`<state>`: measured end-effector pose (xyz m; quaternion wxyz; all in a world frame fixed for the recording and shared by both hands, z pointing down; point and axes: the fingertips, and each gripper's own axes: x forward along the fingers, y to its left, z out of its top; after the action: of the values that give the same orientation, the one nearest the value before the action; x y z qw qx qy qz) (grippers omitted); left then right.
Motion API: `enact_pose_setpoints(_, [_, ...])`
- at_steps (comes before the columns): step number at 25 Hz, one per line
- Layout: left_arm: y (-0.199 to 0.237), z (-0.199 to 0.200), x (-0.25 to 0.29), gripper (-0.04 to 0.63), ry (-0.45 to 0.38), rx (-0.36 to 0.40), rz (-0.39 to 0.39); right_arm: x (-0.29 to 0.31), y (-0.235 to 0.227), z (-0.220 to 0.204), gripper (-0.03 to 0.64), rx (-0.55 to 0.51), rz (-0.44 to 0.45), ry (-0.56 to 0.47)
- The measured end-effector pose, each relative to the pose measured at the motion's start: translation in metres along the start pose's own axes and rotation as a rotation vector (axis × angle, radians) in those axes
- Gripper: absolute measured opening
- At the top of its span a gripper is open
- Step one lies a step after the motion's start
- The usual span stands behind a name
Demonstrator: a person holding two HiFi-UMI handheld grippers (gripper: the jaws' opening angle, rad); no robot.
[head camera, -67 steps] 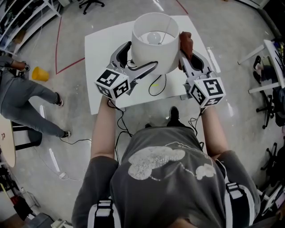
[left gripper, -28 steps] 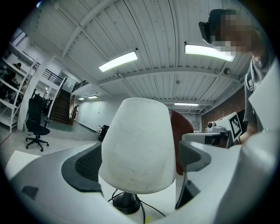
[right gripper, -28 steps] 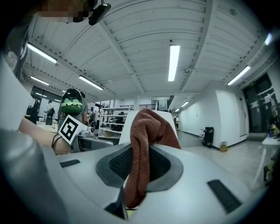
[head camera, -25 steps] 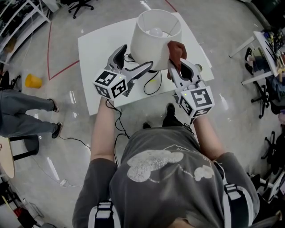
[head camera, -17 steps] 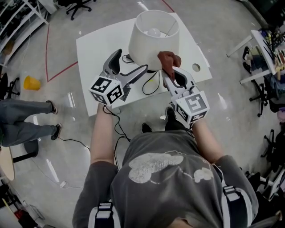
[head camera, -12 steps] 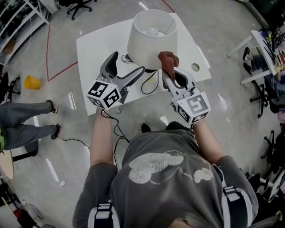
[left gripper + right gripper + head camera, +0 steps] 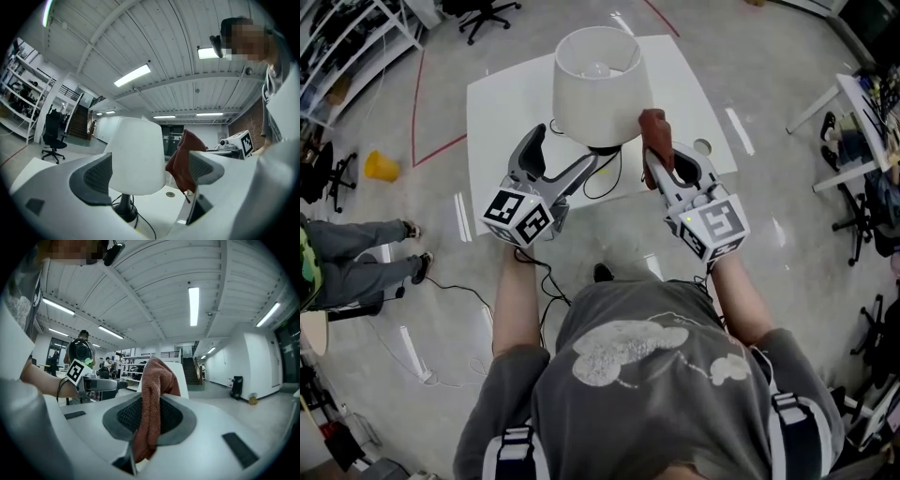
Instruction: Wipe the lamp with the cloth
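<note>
The lamp (image 7: 600, 84), with a white shade (image 7: 136, 154) on a dark stem, stands on the white table (image 7: 506, 103). My right gripper (image 7: 656, 150) is shut on a reddish-brown cloth (image 7: 654, 127), which stands up from its jaws (image 7: 152, 399) just off the shade's lower right edge. My left gripper (image 7: 567, 148) is short of the lamp, at its front left. Its jaws have just been closing a little but stand wide, with nothing between them. In the left gripper view the shade and the cloth (image 7: 183, 159) lie ahead of the pads (image 7: 93, 178).
A black cord (image 7: 600, 178) loops from the lamp base over the table's near edge. The table has a round hole (image 7: 703, 146) at right. A yellow cup (image 7: 382, 166) and a person's legs (image 7: 356, 253) are on the floor at left. Desks (image 7: 853, 112) stand at right.
Both grippers have drawn back from the lamp toward me. The left jaws have left the shade's lower edge, and the cloth has come off the shade's right side.
</note>
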<state>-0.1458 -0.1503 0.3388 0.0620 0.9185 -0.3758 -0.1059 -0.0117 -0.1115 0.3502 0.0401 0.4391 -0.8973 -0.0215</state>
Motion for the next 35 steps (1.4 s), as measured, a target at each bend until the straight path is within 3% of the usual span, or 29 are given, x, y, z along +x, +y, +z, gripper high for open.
enact_pose_setpoints(4, [-0.034, -0.005, 0.008, 0.511, -0.003, 0.022, 0.042, -0.034, -0.023, -0.011, 0.058, -0.016, 0.039, 0.018])
enact_pose_setpoints(12, [-0.106, -0.021, 0.014, 0.361, -0.033, 0.048, 0.168, -0.105, -0.067, -0.018, 0.058, -0.017, 0.092, 0.004])
enact_pose_setpoints(20, [-0.183, -0.036, -0.011, 0.197, -0.063, 0.074, 0.365, -0.167, -0.086, -0.032, 0.058, 0.006, 0.217, 0.014])
enact_pose_setpoints(28, [-0.234, -0.035, -0.07, 0.009, -0.067, 0.116, 0.578, -0.178, -0.073, -0.035, 0.058, 0.061, 0.35, 0.001])
enact_pose_setpoints(35, [-0.267, -0.04, -0.1, 0.008, -0.082, 0.087, 0.614, -0.184, -0.056, -0.035, 0.058, 0.034, 0.382, 0.01])
